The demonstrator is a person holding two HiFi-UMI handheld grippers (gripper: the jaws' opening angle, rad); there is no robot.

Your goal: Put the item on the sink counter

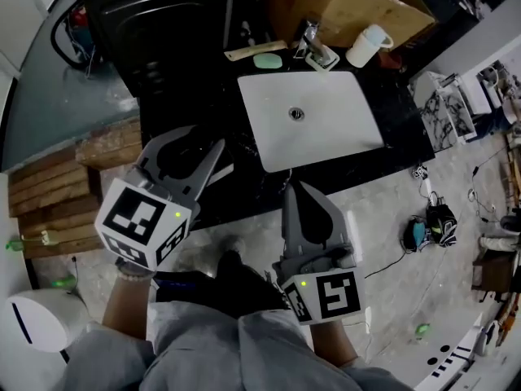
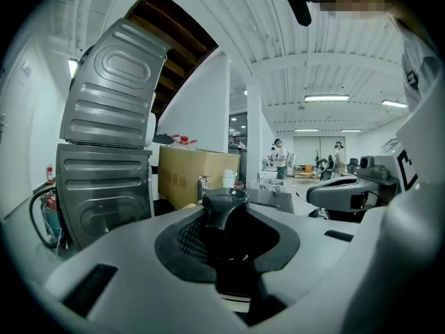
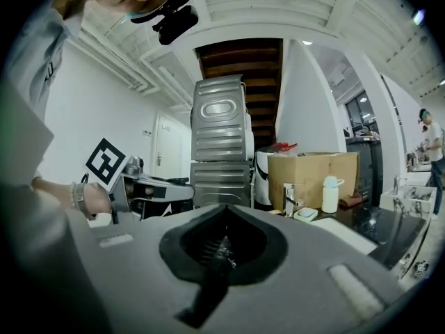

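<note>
1. At the front-left edge of the black desk (image 1: 195, 112), the left hand-held gripper (image 1: 194, 149) has its jaws set apart, pinching a black item (image 2: 224, 202) with a rounded top. Can't tell what the item is.
2. The item sits between the jaw pads, left of the sink (image 1: 326, 129) and near the desk's front edge. It is too dark against the desk in the head view to pick out.
3. The right hand-held gripper (image 1: 299, 198) has its jaws pressed together with nothing between them. It sits just in front of the desk, below the sink's front rim, and points at it.
4. The two hand-held grippers are side by side and apart. Each shows up in the other's view.
5. The sink is a white rectangular basin with a drain (image 1: 296, 113) in the middle.
6. Along the back of the desk, left to right: soap dish (image 1: 267, 60), tap (image 1: 314, 49), white cup (image 1: 368, 46).
7. Behind those stands a cardboard box (image 1: 342, 6). Left of the box are grey metal appliances (image 2: 104, 158), stacked, with the top one tilted.
8. Wooden pallets (image 1: 57, 194) lie on the floor (image 1: 391, 210) left of the desk. Right of it are cables and a small dark bag (image 1: 427, 225).
9. People stand far back in the room in the left gripper view.
</note>
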